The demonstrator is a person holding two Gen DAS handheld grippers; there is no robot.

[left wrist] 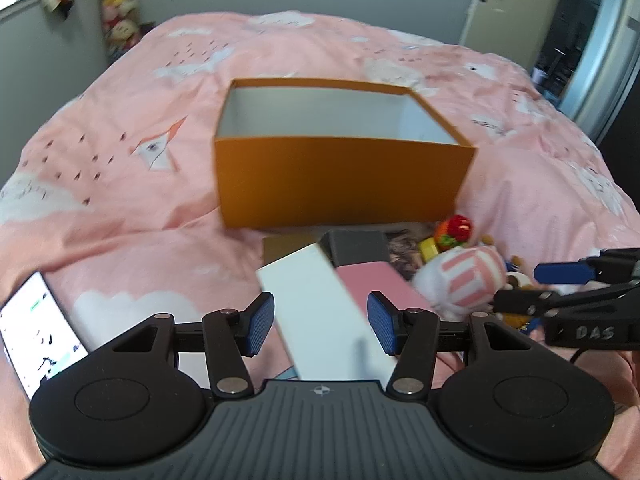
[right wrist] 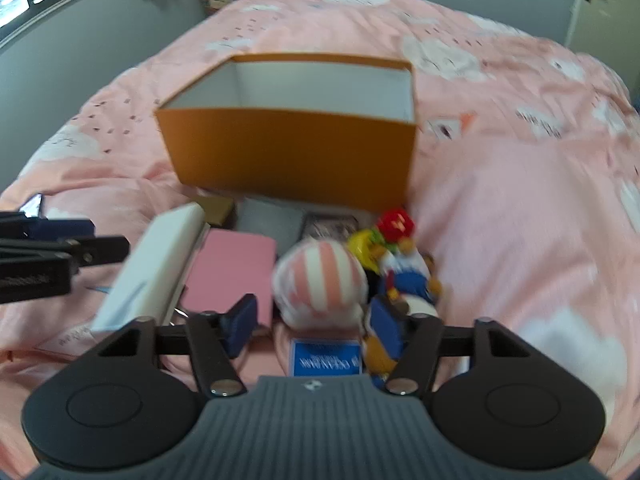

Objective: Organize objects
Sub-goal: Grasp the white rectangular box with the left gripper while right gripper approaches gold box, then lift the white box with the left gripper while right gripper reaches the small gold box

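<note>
My right gripper hangs over the pile on the pink duvet, its blue pads either side of the pink-striped plush; whether they press it I cannot tell; beside it lie a pink box and a long white box; the open orange box stands behind; my left gripper shows at the left edge.

A pink cloud-print bed carries an open orange box, smaller boxes, plush toys and a phone.

Both wrist views close, angled down over bed; share orange box, clutter.
</note>
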